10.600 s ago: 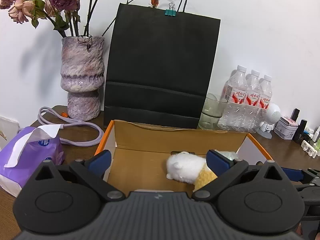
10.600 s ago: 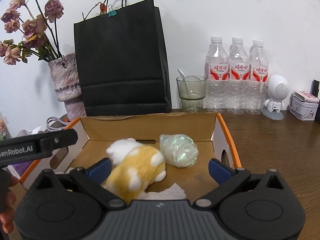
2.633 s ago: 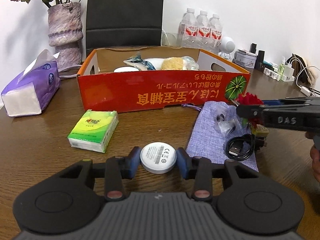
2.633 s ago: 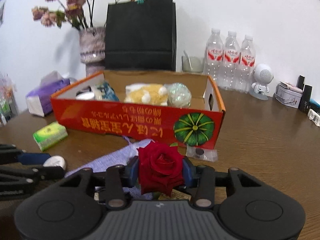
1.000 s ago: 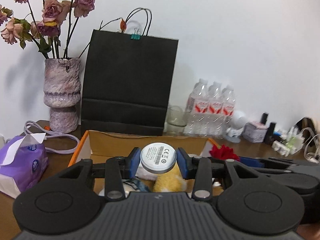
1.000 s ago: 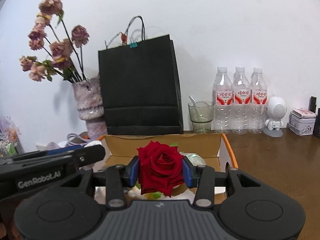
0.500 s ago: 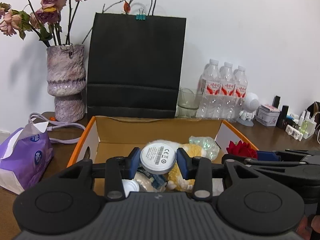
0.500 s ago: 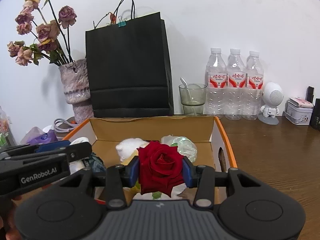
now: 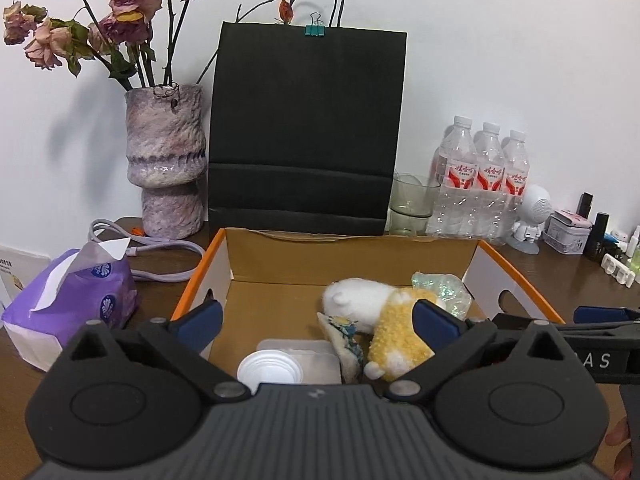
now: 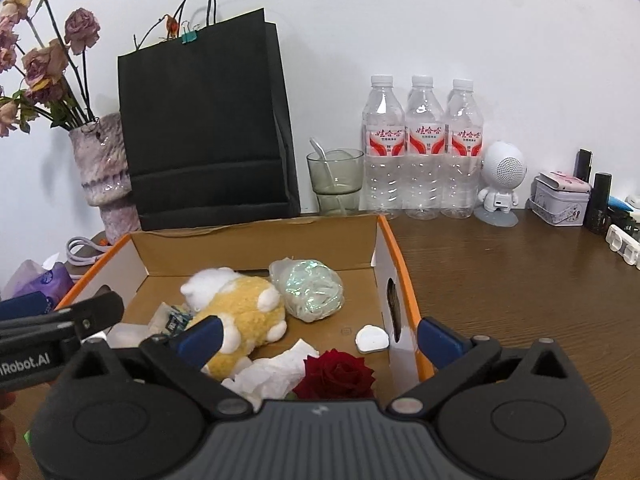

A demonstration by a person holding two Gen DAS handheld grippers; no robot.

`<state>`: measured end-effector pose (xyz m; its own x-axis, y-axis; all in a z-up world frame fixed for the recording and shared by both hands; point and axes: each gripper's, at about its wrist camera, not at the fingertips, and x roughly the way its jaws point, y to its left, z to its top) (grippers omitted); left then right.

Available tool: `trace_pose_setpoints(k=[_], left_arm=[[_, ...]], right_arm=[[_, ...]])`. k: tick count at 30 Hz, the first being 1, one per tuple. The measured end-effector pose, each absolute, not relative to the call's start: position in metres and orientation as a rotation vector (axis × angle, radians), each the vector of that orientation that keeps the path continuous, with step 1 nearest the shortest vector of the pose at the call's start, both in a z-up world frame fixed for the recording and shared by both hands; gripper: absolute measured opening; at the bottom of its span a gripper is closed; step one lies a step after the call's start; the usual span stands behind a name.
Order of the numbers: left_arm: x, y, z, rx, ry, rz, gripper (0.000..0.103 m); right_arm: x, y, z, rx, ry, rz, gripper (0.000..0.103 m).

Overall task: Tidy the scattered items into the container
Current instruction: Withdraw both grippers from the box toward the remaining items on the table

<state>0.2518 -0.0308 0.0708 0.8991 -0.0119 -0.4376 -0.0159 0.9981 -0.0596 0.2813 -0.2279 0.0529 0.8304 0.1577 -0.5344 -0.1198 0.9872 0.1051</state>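
The orange-rimmed cardboard box (image 9: 192,280) (image 10: 404,276) lies just ahead of both grippers. My left gripper (image 9: 318,320) hangs over its near left part, jaws opening wide with nothing between them. Beneath it lie a white-and-yellow plush toy (image 9: 384,320), a white round lid (image 9: 268,372) and an iridescent bag (image 9: 444,292). The round white disc it carried is out of sight. My right gripper (image 10: 320,338) is over the near right part, jaws also opening and empty. The red rose (image 10: 340,376) lies on the box floor under it, beside crumpled white tissue (image 10: 276,372) and a small white piece (image 10: 372,338).
Behind the box stand a black paper bag (image 9: 308,128), a vase of dried roses (image 9: 166,160), a glass (image 10: 336,178) and three water bottles (image 10: 424,148). A purple tissue pack (image 9: 76,300) sits at the left. A white figurine (image 10: 500,180) and a tin (image 10: 560,200) stand at the right.
Both grippers went from shut to wide open. The white disc has left the left jaws. The rose has dropped from the right jaws onto the box floor.
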Motion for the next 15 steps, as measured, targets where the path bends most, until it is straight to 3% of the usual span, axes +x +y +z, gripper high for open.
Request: trace_pose_setpoints(k=[15], left_arm=[[0.2489, -0.0317, 0.0740, -0.062, 0.441, -0.014, 0.103]], right_arm=[[0.2802, -0.2298, 0.0539, 0.065, 0.567, 0.157, 0.103]])
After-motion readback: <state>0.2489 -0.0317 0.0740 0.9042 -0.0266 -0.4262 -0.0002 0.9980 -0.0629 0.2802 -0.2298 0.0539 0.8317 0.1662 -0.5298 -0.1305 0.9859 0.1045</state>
